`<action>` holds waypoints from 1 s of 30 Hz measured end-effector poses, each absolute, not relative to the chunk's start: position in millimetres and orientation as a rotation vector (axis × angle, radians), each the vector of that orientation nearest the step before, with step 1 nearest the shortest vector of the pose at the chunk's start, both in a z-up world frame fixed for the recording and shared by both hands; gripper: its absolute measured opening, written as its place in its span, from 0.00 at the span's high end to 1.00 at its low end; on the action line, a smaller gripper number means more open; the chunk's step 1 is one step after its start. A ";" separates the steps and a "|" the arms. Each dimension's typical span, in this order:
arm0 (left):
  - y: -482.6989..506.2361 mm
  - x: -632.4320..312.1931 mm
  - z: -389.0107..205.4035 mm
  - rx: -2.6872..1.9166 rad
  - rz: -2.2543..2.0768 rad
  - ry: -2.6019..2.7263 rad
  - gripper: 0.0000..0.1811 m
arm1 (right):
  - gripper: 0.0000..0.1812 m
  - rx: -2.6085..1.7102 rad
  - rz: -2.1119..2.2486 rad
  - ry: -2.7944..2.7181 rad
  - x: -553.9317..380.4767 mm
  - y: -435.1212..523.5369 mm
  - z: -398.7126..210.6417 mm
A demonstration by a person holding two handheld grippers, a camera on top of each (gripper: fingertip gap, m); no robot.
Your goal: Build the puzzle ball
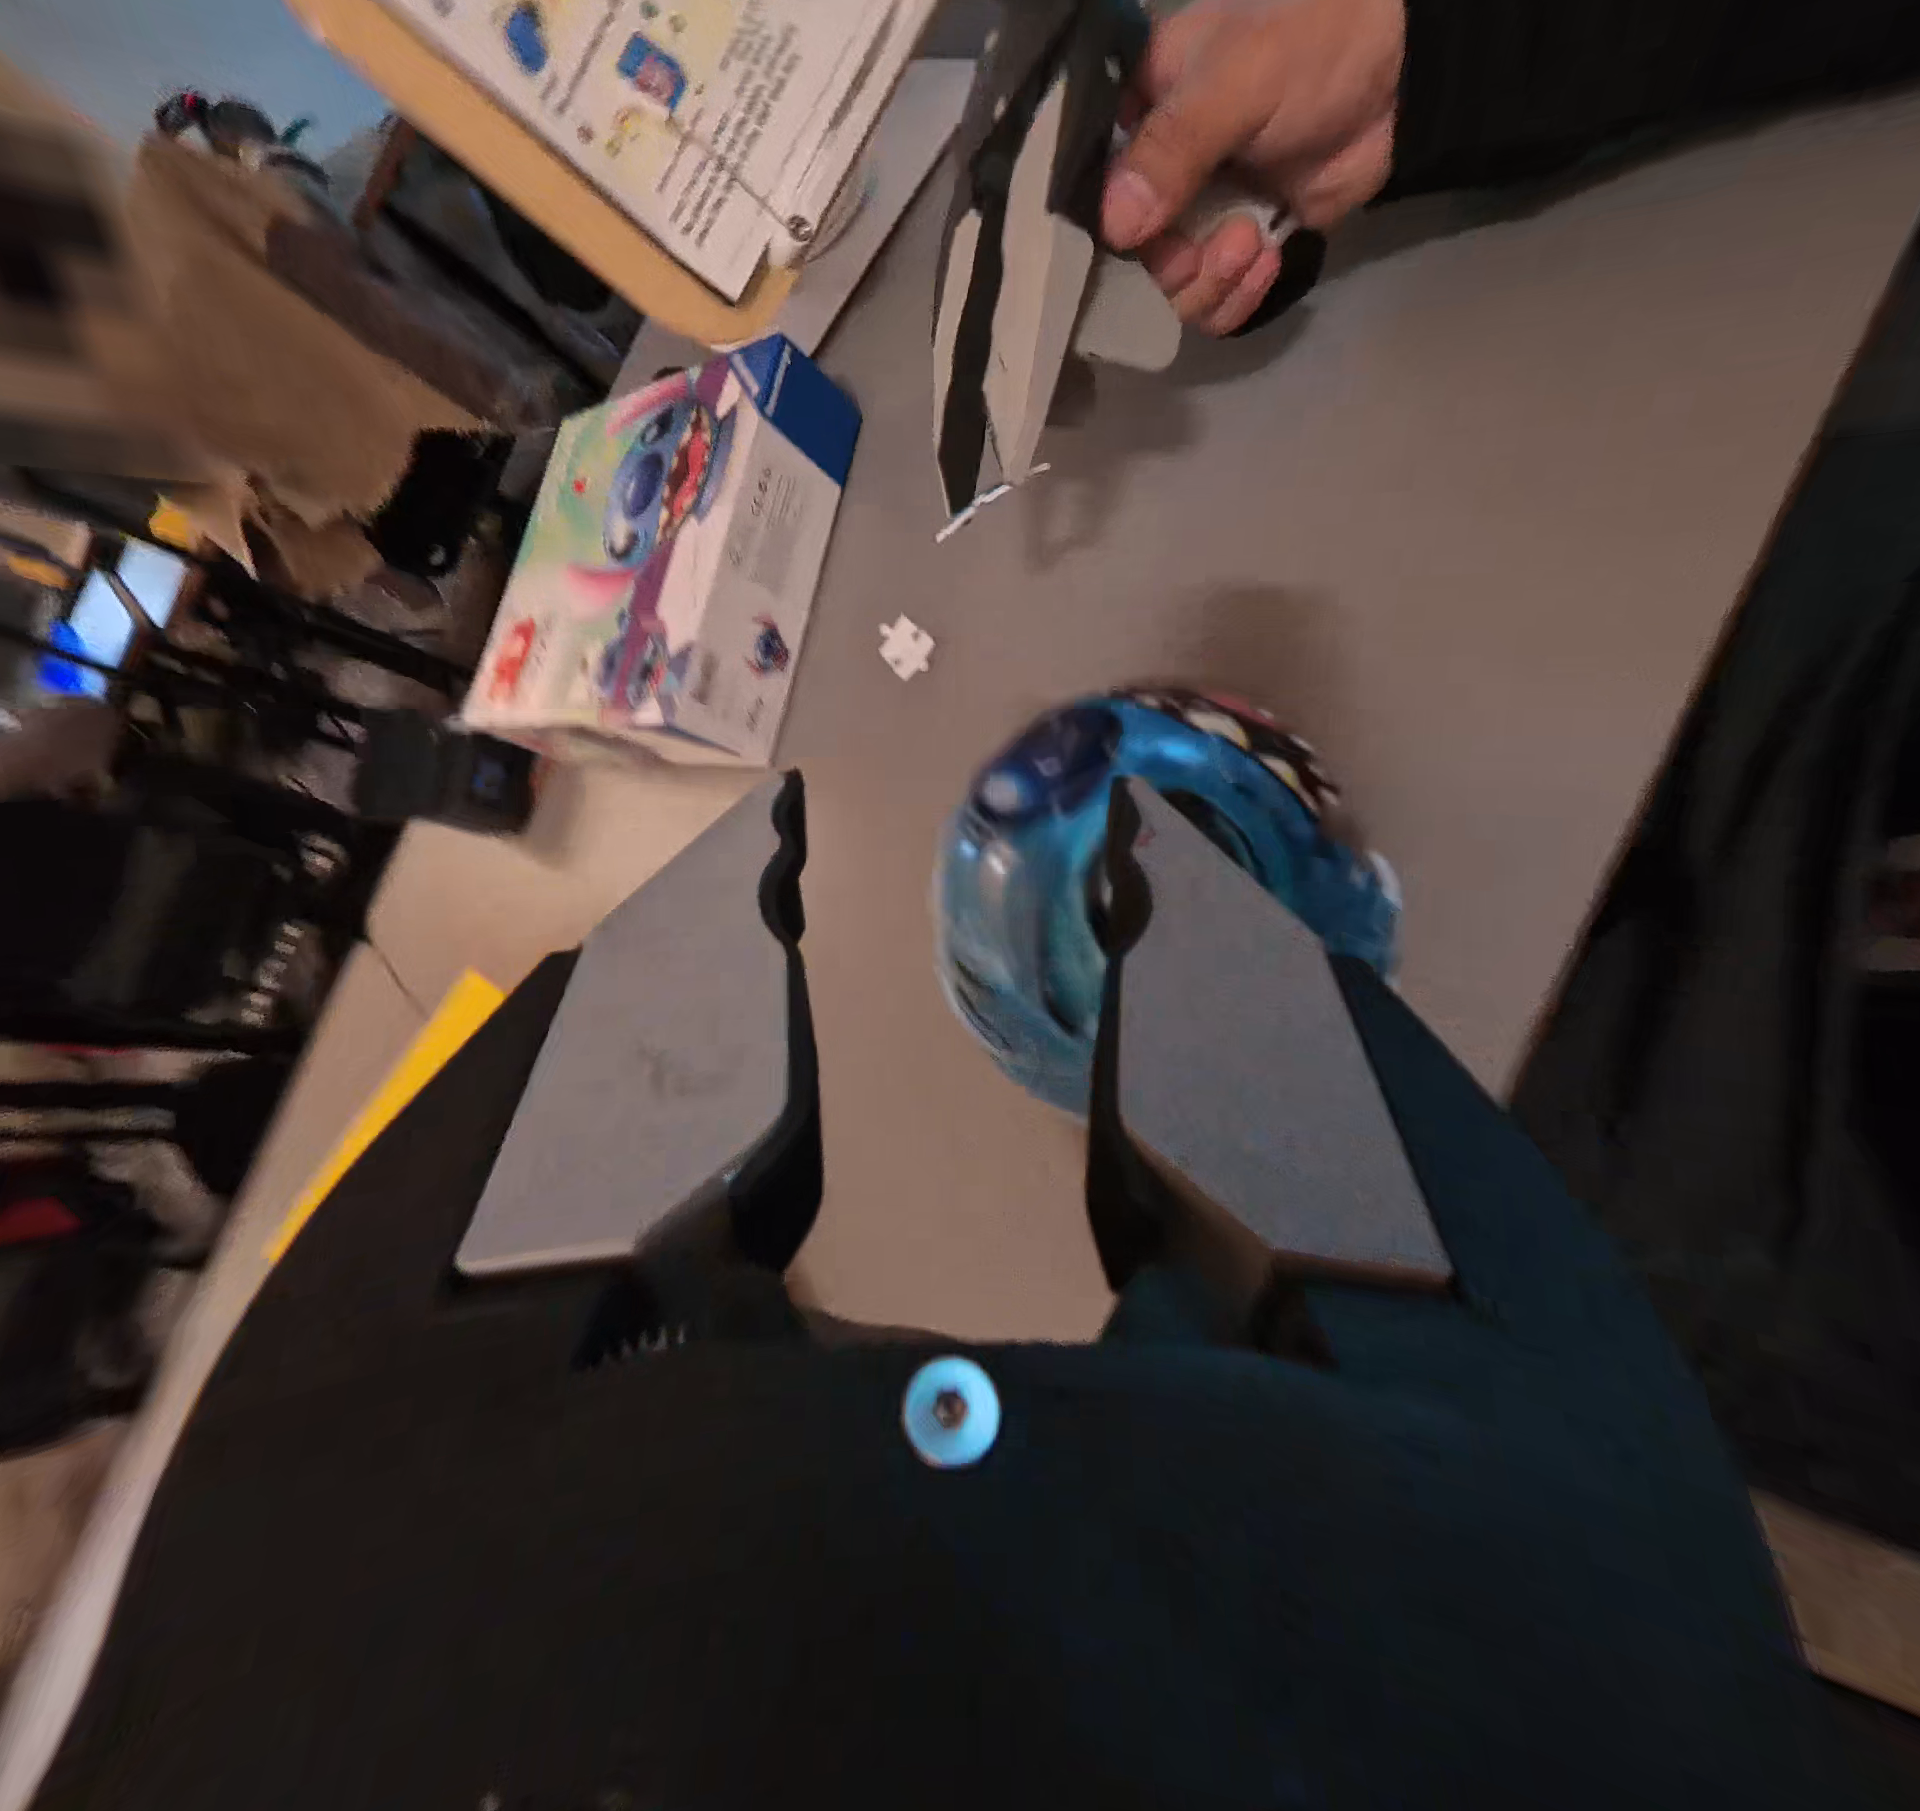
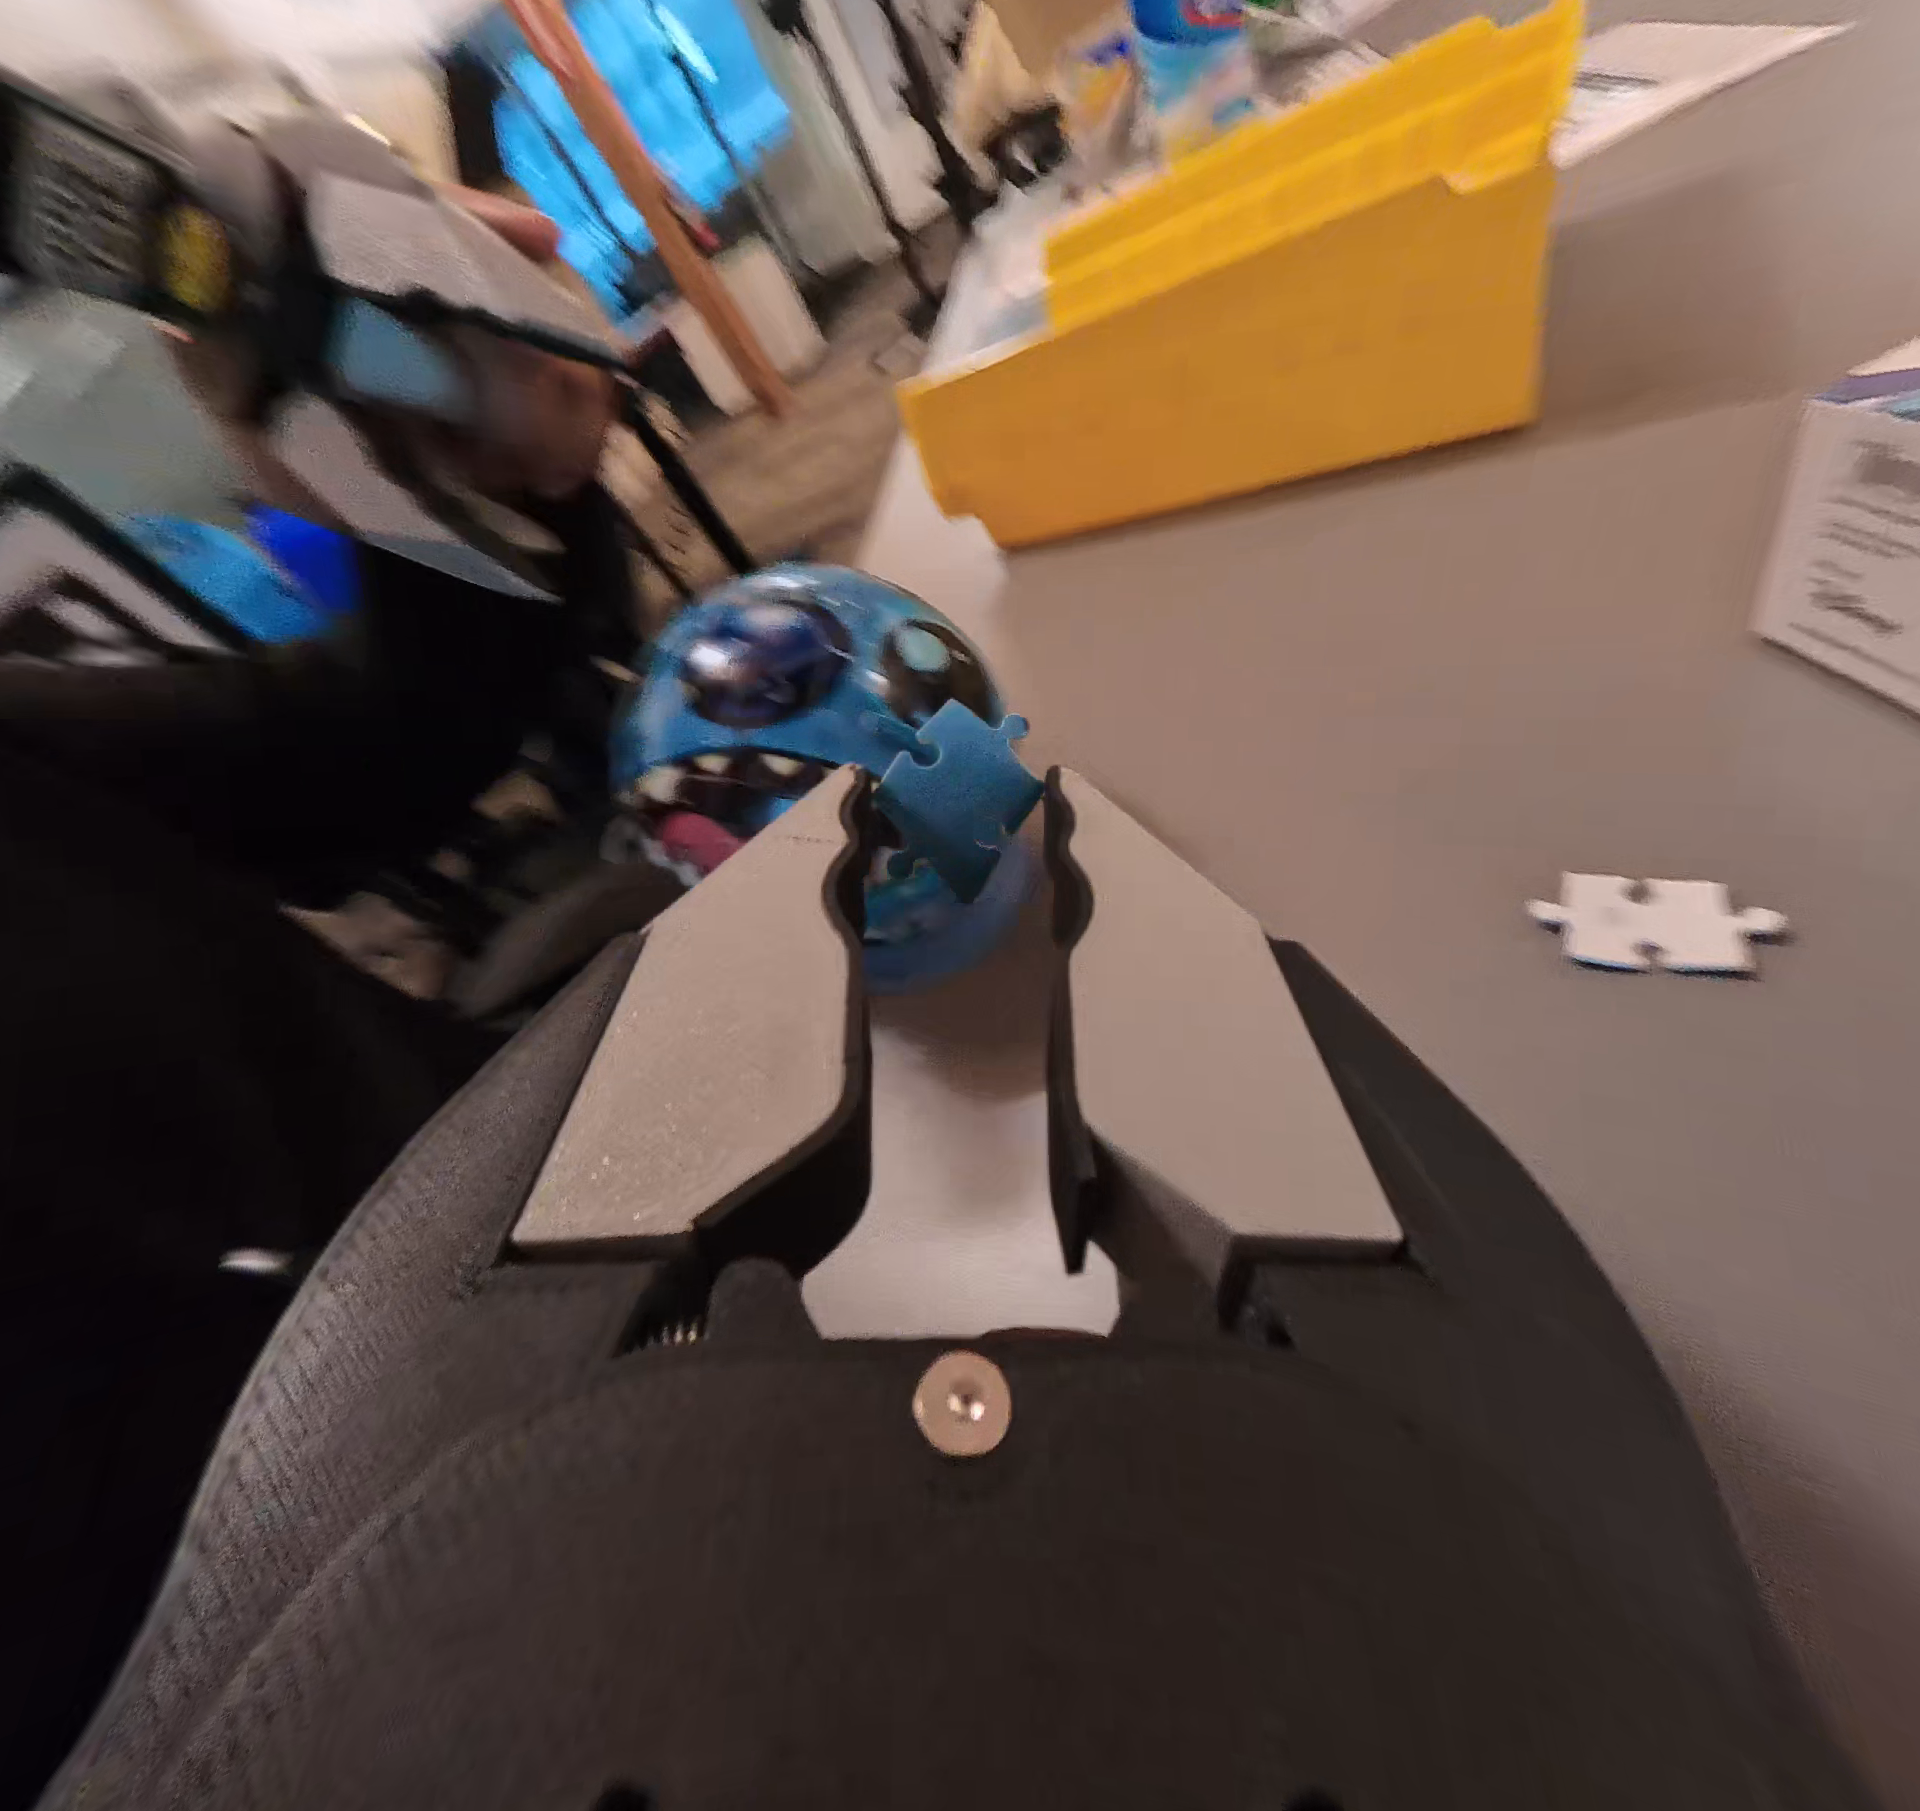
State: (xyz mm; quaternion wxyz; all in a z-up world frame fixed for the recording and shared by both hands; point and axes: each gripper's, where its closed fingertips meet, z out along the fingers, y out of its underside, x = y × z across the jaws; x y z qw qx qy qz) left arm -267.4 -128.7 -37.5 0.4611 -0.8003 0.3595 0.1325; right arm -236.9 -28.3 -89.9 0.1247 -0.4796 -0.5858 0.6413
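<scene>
The partly built blue puzzle ball [image 1: 1023,878] stands on the grey table [image 1: 1403,566], blurred, with part of it behind my left gripper's right finger. My left gripper [image 1: 956,826] is open and empty, low over the table just left of the ball. My right gripper [image 2: 954,826] is shut on a blue puzzle piece [image 2: 966,785] held across its edges, just short of the ball [image 2: 769,670]. In the left wrist view the right gripper [image 1: 971,494] hangs farther off with the piece [image 1: 987,504] edge-on at its tips. A loose piece [image 1: 906,647] lies white side up between the grippers.
The puzzle's box [image 1: 675,556] lies left of the ball. An instruction sheet on cardboard [image 1: 644,47] is beyond it. A yellow bin [image 2: 1247,338] stands at the table's far end. A white-backed joined piece [image 2: 1652,920] lies to the right. The table edge [image 1: 1662,722] runs close to the ball. There is about 12 cm between the tips of the two grippers.
</scene>
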 end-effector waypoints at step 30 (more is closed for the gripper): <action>0.5 -223.6 -15.8 -2.198 -0.862 0.359 1.00 | 0.72 -1.165 1.332 -1.346 -203.5 25.1 -29.9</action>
